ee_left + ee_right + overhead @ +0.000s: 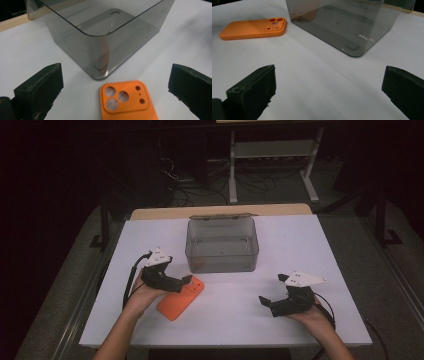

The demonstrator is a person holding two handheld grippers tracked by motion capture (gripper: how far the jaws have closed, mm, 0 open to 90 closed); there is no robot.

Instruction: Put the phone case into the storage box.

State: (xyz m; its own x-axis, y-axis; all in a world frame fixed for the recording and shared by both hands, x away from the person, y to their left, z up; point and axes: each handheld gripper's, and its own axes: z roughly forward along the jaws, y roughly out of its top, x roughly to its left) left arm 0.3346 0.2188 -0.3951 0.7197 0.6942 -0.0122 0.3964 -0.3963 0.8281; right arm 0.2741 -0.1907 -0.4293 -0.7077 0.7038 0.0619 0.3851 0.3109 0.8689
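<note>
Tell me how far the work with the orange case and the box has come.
Nothing looks done: the box holds nothing, and the orange case lies flat on the table just in front of it. In hand: the left claw hangs open over the case, not gripping. The right claw is open, apart. Left: probably gripping the case and placing it in the box.

Orange phone case (127,102) lies flat on the table (camera cutouts up), just beside the box.

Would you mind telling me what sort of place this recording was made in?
Probably a lab or workshop set up for recording. A white-topped table stands in a dark room, cables lie tangled on the floor behind it, and a white metal rack stands there too.
</note>
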